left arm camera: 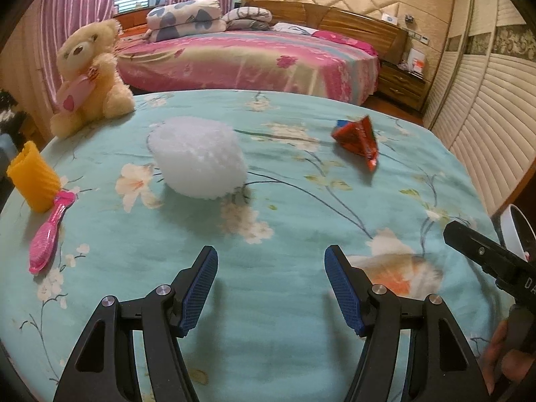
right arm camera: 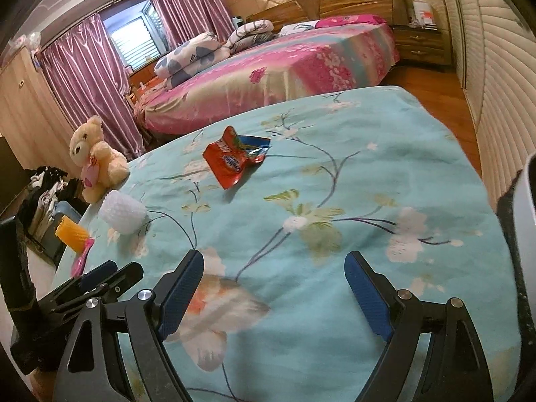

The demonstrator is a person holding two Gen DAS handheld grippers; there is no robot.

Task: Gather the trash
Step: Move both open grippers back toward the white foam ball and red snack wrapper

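A: Left wrist view: left gripper (left arm camera: 271, 261) low over the counter (left arm camera: 301, 351), jaws released, nothing between the pads. Wrapper (left arm camera: 356, 140) lying far right on the teal cloth, well apart from either gripper.

B: Right wrist view agrees: right gripper (right arm camera: 274, 268) spread wide and empty, pointed down across the cloth; wrapper (right arm camera: 234, 160) ahead and a little left, flat, crumpled, untouched.

A: Step in hand, then?

B: Approach, by the look of it. Nothing gathered yet. Probably a reach toward the wrapper first, since closest to the right jaws' line.

A: Needs of the next move?

B: Going further forward, dropping to cloth level, pinching a raised fold of the foil rather than the flat part. Thin and slippery, likely to slide on the fabric.

A: Count?

B: One red wrapper. One white foam net (left arm camera: 197, 160) mid-counter, maybe trash too. One yellow foam sleeve (left arm camera: 33, 176) at the left edge. One pink brush (left arm camera: 50, 234) touching it. One teddy (left arm camera: 90, 73) at the far left corner. Two grippers.

A: Bin?

B: White rim (right arm camera: 529, 201) at the right edge, possibly; too little visible to say.
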